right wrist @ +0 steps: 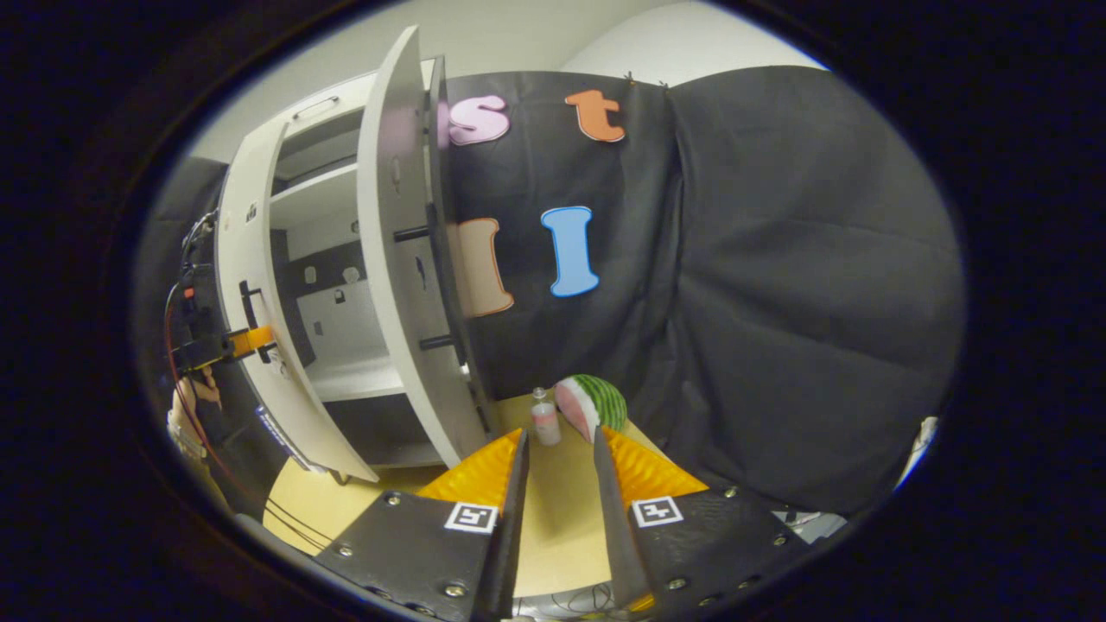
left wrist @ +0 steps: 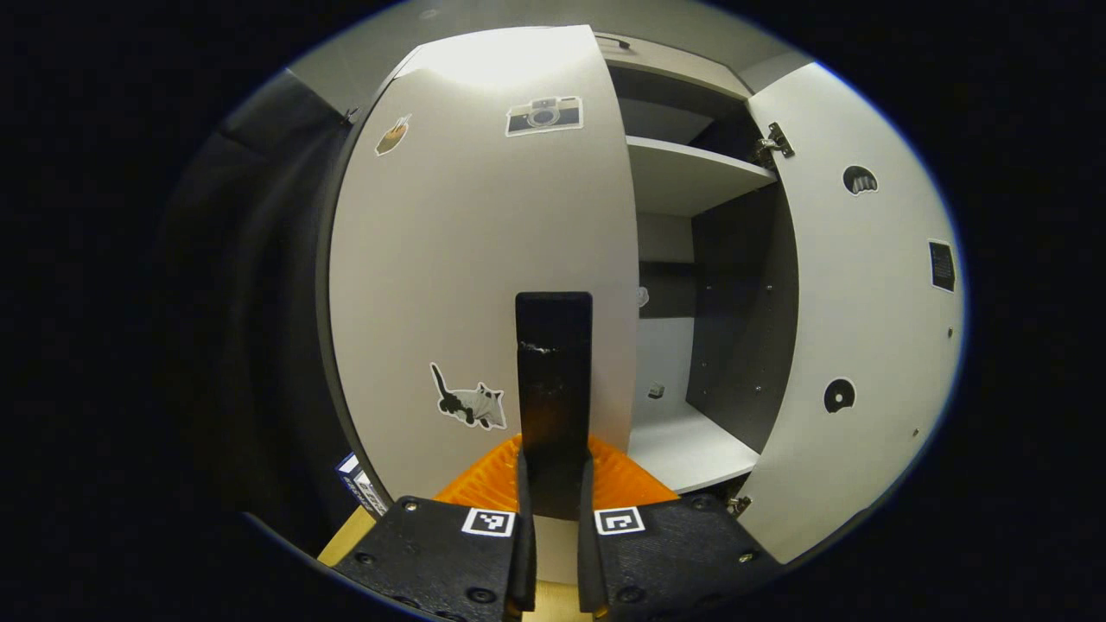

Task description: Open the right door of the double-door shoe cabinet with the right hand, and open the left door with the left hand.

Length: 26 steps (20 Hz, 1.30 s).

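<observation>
The white shoe cabinet's left door (left wrist: 467,259) fills the middle of the left gripper view, its black bar handle (left wrist: 553,363) standing upright between my fingers. My left gripper (left wrist: 555,458) is shut on that handle. The right door (left wrist: 864,302) stands swung wide, showing the shelves (left wrist: 691,173). In the right gripper view the right door (right wrist: 393,259) is edge-on and wide open. The left door (right wrist: 246,259) is swung partway out with the left gripper (right wrist: 251,339) on its handle. My right gripper (right wrist: 557,441) is open, holding nothing, well clear of the cabinet.
A watermelon slice (right wrist: 592,402) and a small bottle (right wrist: 544,419) sit on the wooden table (right wrist: 553,510) just ahead of the right gripper, by the black cloth wall. A hand (right wrist: 194,406) holds the left gripper at the far left.
</observation>
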Tool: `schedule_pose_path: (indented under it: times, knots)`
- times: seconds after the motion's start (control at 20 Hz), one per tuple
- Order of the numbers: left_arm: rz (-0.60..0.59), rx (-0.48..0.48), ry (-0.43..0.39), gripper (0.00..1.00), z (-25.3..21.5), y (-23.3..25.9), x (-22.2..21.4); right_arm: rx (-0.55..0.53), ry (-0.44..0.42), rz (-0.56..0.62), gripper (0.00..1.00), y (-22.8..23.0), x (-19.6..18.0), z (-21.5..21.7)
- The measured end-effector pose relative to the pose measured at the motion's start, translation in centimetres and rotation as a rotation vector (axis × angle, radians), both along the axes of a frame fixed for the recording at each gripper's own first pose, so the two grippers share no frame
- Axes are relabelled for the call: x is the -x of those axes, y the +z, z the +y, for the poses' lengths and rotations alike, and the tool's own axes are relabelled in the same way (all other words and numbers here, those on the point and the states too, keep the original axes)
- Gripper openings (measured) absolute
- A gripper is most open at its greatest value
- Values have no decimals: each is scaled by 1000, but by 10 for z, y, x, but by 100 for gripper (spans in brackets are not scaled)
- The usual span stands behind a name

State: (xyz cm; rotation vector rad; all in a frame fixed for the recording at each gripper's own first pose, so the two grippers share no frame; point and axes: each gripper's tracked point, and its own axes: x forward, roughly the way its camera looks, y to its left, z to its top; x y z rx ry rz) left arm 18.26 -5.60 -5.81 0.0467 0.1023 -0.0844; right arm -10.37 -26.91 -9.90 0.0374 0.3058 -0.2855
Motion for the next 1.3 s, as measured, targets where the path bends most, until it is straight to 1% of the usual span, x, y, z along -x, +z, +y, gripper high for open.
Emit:
schedule_pose_path:
  times: [0.3, 0.55, 1.05, 1.15, 1.3]
  knots:
    - [9, 15, -20, 18, 4, -1, 6, -33, 40, -1, 42, -5, -1, 20]
    - [16, 25, -25, 19, 9, -2, 14, -67, 81, -2, 42, -11, -6, 42]
    - [13, 37, 8, 19, 21, -2, 25, -99, 172, 10, 42, -22, -18, 81]
    - [10, 39, 18, 16, 24, -1, 26, -107, 189, 12, 42, -26, -22, 88]
    - [15, 36, 36, 15, 30, -2, 29, -119, 215, 20, 42, -31, -25, 101]
